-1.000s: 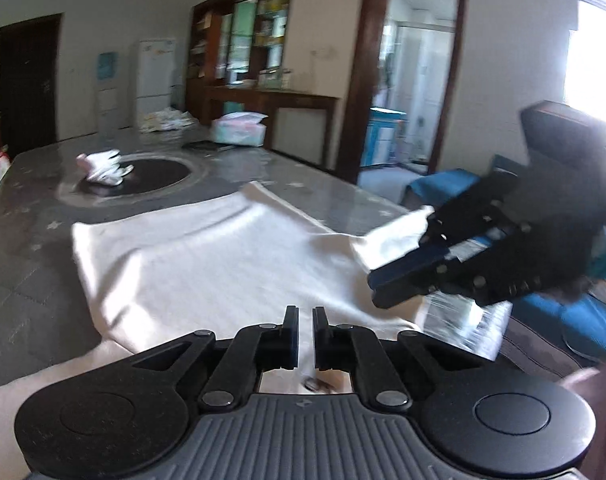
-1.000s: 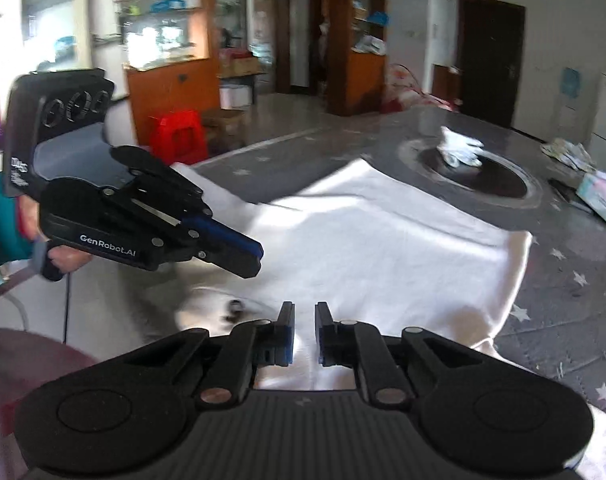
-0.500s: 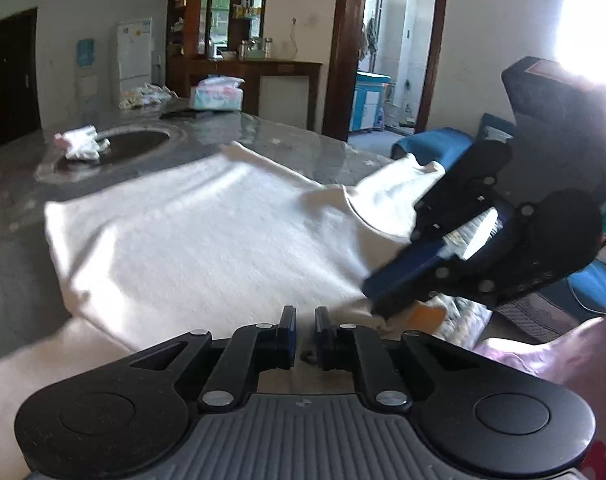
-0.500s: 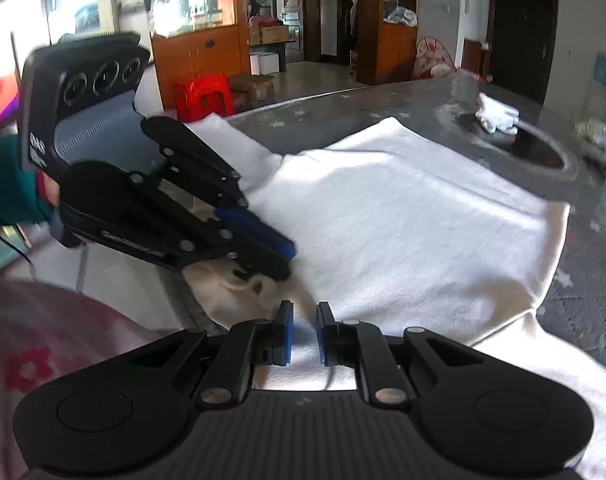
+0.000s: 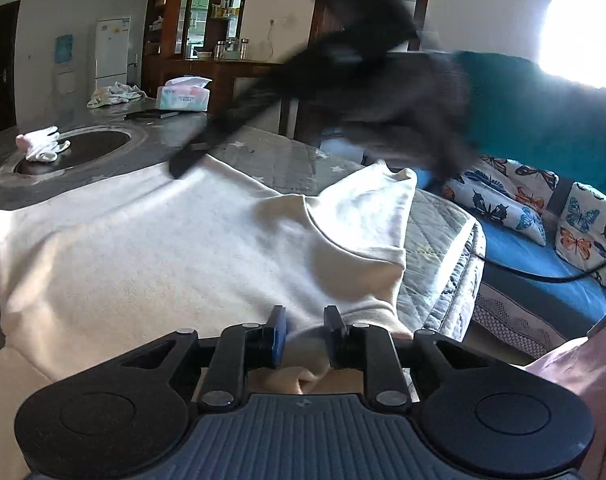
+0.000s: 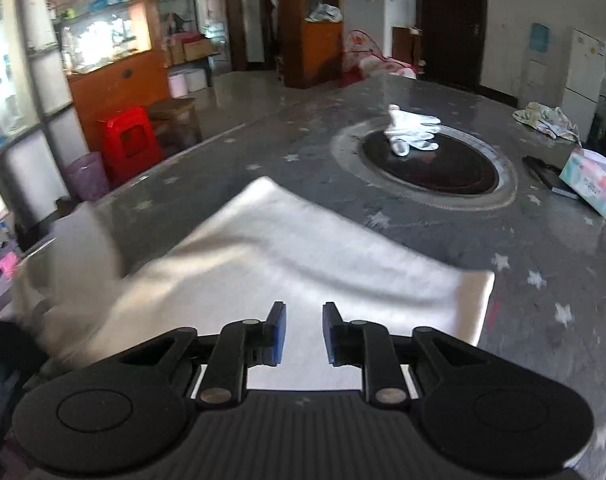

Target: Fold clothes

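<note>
A cream-white garment [image 5: 163,248] lies spread on the table, its collar end bunched and hanging over the near edge. My left gripper [image 5: 305,336] is at that bunched edge with its jaws a little apart and a fold of cloth lying loose between them. In the left wrist view my right gripper [image 5: 187,164] is a dark blur reaching across to the garment's far side. From the right wrist view, that gripper [image 6: 303,336] hovers open just over the flat garment [image 6: 303,264], holding nothing.
The table [image 6: 543,264] has a grey star-printed cover and a dark round inset [image 6: 431,172] with white gloves [image 6: 413,130] on it. A tissue box [image 6: 591,184] and a phone sit at its far side. A sofa with butterfly cushions [image 5: 503,204] stands beside the table.
Both grippers' jaws have widened from nearly closed. The right gripper has swung away from the left one and out over the garment toward its far side.
</note>
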{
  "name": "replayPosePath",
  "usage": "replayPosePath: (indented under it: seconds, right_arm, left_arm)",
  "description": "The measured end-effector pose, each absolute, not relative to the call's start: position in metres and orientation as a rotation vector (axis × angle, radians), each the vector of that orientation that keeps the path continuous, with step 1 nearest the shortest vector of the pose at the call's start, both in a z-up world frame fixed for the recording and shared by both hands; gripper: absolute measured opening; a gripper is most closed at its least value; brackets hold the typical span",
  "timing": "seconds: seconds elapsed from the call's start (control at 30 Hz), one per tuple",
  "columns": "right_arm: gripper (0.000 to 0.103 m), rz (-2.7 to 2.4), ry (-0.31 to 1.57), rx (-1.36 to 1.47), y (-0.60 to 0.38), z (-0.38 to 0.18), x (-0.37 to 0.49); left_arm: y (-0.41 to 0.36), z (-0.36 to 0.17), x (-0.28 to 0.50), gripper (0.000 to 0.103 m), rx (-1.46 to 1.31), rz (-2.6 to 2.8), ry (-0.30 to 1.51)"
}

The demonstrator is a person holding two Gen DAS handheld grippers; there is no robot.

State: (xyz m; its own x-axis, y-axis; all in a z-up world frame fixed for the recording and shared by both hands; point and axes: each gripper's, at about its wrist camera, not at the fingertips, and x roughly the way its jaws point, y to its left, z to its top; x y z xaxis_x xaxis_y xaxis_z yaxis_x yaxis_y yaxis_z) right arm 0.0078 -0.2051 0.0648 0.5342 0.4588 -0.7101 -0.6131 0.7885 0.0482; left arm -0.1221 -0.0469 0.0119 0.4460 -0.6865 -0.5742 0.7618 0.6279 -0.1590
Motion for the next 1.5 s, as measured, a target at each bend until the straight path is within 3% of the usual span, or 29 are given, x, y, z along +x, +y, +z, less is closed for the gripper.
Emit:
replayPosePath:
  seconds: [0.27,0.6,0.9,1.13,1.5]
  right_arm:
    - [0.024,0.575,0.862,-0.211,-0.180,0.023,0.069]
    - [0.027,0.554,0.838,-0.221,-0.160,0.025,0.108]
    - [0.034,0.759,0.841,-0.353,-0.101,0.030,0.079]
    - [0.045,0.800,0.792,-0.426,-0.054,0.023,0.085]
    - [0.045,0.848,0.814,-0.520,-0.060,0.037,0.066]
  left_arm:
    - [-0.044,0.008,-0.125,0.026,0.079,-0.928,0.648]
    - [-0.043,0.005,-0.123,0.032,0.043,-0.959,0.647]
    - [-0.042,0.003,-0.122,0.035,0.021,-0.971,0.646]
    - [-0.042,0.003,-0.121,0.036,0.010,-0.972,0.644]
    - [-0.044,0.002,-0.122,0.038,0.000,-0.968,0.643]
